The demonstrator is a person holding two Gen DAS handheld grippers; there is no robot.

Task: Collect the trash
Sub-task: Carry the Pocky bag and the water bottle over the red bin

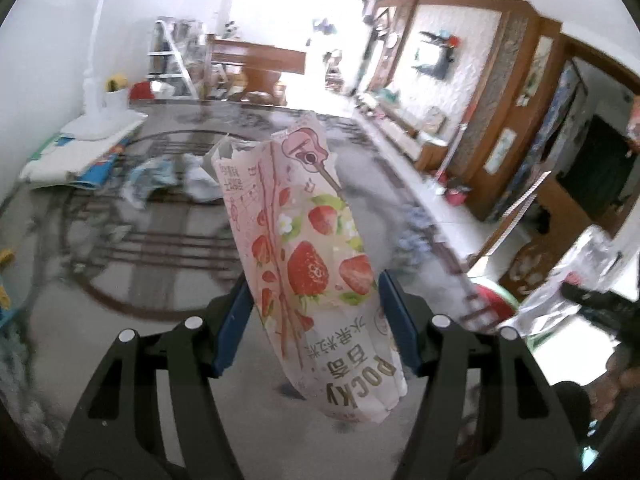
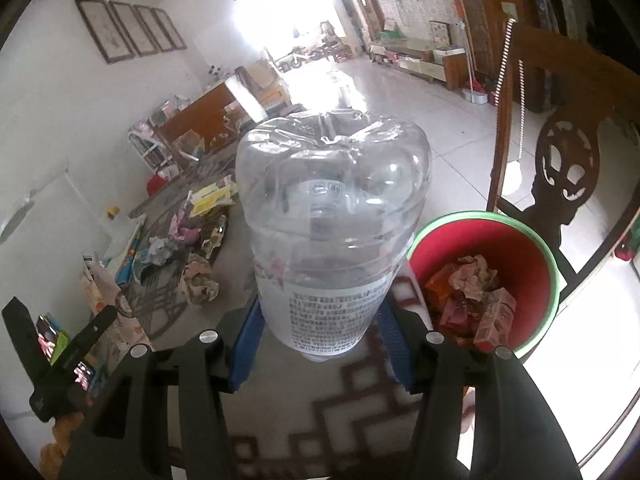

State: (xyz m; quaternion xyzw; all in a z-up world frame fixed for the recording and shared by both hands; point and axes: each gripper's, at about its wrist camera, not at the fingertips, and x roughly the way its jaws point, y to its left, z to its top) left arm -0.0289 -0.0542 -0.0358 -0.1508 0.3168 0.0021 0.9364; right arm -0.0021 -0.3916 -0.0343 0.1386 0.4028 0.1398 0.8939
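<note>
A pink Pocky strawberry pack (image 1: 308, 248) with a torn top stands upright between the blue pads of my left gripper (image 1: 312, 284), which is shut on its lower half. A clear empty plastic bottle (image 2: 332, 208) points away from the camera, base first, with my right gripper (image 2: 320, 308) shut on its labelled part. The red bin with a green rim (image 2: 478, 214) sits just right of the bottle and below it. It holds crumpled paper and wrappers (image 2: 476, 276). The bin's edge (image 1: 494, 300) also shows right of the Pocky pack.
Loose trash lies on the patterned tabletop (image 2: 360, 412): crumpled paper (image 2: 200, 280), a yellow pack (image 2: 210, 200), and blue and white wrappers (image 1: 156, 180). A carved wooden chair (image 2: 568, 160) stands behind the bin. Books and a white lamp base (image 1: 96, 120) are at the table's far left.
</note>
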